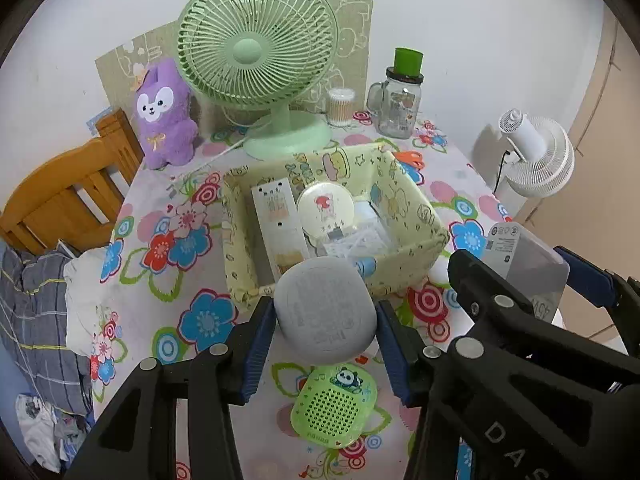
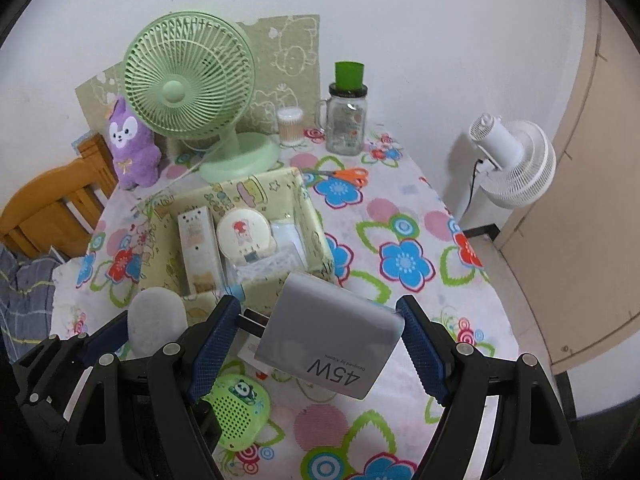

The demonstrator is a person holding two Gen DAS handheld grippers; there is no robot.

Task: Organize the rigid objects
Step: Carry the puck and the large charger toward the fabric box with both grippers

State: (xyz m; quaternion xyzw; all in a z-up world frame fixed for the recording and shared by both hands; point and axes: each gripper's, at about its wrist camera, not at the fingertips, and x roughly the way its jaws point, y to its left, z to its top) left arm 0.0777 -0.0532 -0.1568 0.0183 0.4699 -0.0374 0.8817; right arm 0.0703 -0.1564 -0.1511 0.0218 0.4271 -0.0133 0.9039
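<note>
Fabric-sided, pale yellow storage box (image 1: 416, 216) with cartoon print stands mid-bench on the floral-covered bench (image 1: 168, 280), in front of the green desk fan (image 1: 256, 52). Already inside it: a long white remote-style unit (image 1: 276, 216), a round cream compact (image 1: 325, 209) and some clear plastic packets.

Left tool (image 1: 326, 320) pinches a rounded grey plastic device (image 1: 326, 306) between its blue pads, held clear of the bench just short of the box's near wall. Right tool (image 2: 320, 344) pinches a grey rectangular 45W charger block (image 2: 328, 332), tilted, likewise lifted and near the box's front right corner.

Outstanding: a green perforated panda speaker (image 1: 334, 406) lies flat on the bench below the left tool, untouched. Orange-handled scissors (image 2: 348, 175) lie beyond the box.

Assessment: task is partly complete; both held items await placing in the box, with at least the speaker to follow.
</note>
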